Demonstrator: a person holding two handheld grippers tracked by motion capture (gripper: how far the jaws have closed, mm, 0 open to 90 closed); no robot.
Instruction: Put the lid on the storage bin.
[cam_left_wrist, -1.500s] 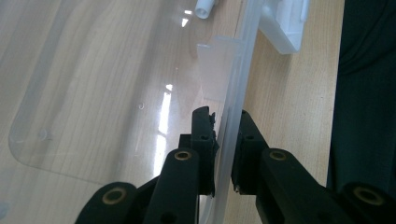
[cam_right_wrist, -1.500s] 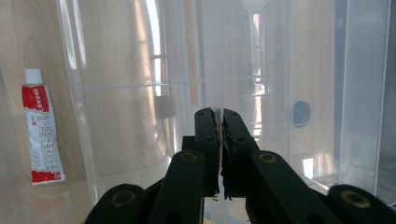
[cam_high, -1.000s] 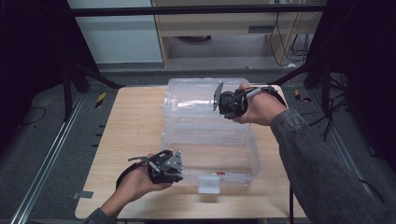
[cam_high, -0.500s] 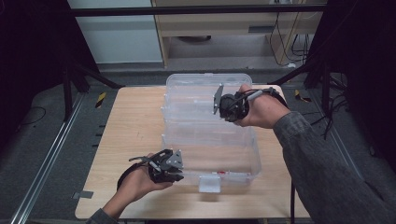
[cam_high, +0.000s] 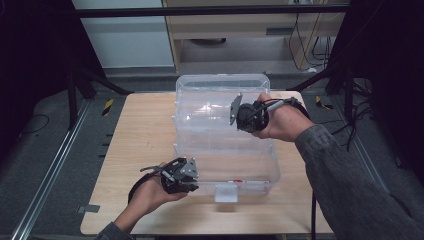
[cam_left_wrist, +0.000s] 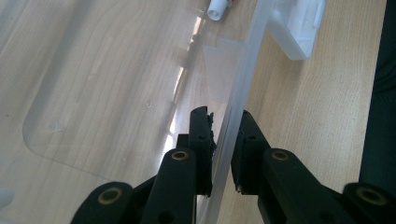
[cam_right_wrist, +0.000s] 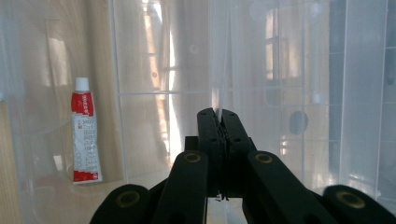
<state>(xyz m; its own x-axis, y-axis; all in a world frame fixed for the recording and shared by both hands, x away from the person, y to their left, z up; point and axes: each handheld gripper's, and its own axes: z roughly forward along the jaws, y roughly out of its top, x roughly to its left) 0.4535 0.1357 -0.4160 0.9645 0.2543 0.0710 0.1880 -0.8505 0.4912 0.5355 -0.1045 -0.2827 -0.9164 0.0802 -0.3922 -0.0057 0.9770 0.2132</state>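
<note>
On the wooden table (cam_high: 130, 150) stood a clear plastic storage box (cam_high: 225, 150) with its lid (cam_high: 220, 92) raised toward the far side. My left gripper (cam_left_wrist: 223, 133) sat at the box's near left corner, its jaws set on either side of the box's clear wall, one inside and one outside, closed against it as far as I could tell. My right gripper (cam_right_wrist: 219, 122) was up at the lid, jaws pinched tight on a thin clear edge of it. Inside the box, a small red-and-white tube (cam_right_wrist: 85, 133) with a white cap rested near the front wall, close to the white latch (cam_high: 226, 192).
</note>
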